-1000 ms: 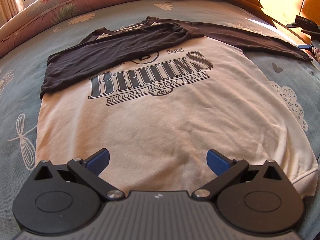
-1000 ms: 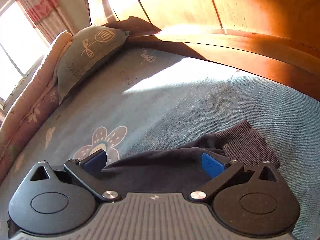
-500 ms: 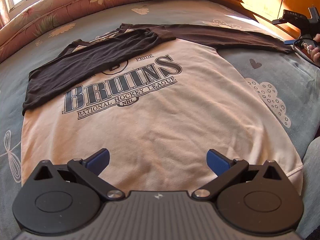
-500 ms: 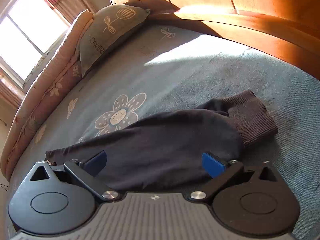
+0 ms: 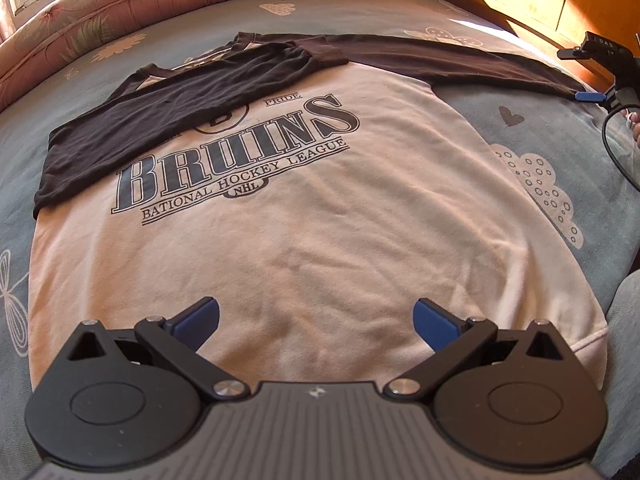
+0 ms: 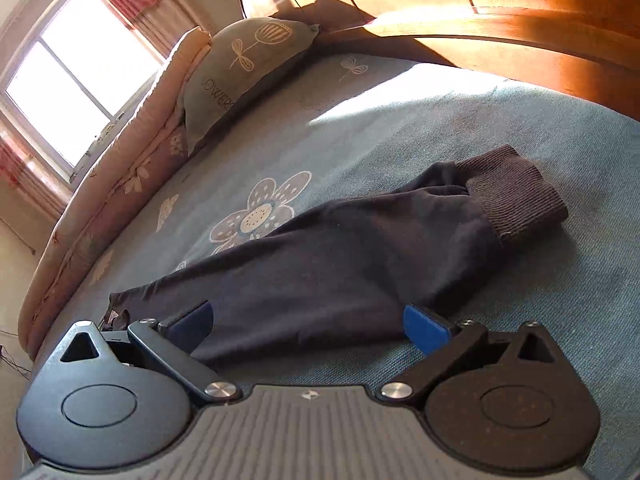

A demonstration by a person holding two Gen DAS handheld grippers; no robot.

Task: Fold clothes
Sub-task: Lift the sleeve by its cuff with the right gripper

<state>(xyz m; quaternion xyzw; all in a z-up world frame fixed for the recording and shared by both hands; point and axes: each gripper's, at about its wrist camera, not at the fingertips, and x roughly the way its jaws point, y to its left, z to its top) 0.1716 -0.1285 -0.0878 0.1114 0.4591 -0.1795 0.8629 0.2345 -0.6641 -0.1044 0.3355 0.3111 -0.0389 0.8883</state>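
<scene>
The sweatshirt [image 5: 304, 216] was laid flat on the bed [image 5: 520, 92], printed front up, hem nearest the left wrist camera and collar at the far end. One dark sleeve [image 5: 160, 120] was already folded across the chest, slanting down to the left above the lettering, presumably so the body could later be folded into a tidy rectangle. The other sleeve [image 5: 452, 64] was seen stretched straight out to the far right, not yet brought in.

The left gripper [image 5: 316, 316] was held wide, nothing between its blue pads, poised just above the pale body near the hem, the fabric spreading away ahead of it.

In the right wrist view, the right gripper [image 6: 308, 320] was likewise spread wide and empty. The outstretched sleeve ran between its fingers, the ribbed cuff [image 6: 516, 196] lying ahead and to the right, well clear of the pads. The placement was judged a line-up for gripping that sleeve near its end and carrying it across the chest. Whether the pads were touching the cloth could not be told. A pillow [image 6: 240, 72] was seen at the far end, beside the wooden headboard [image 6: 520, 40].
</scene>
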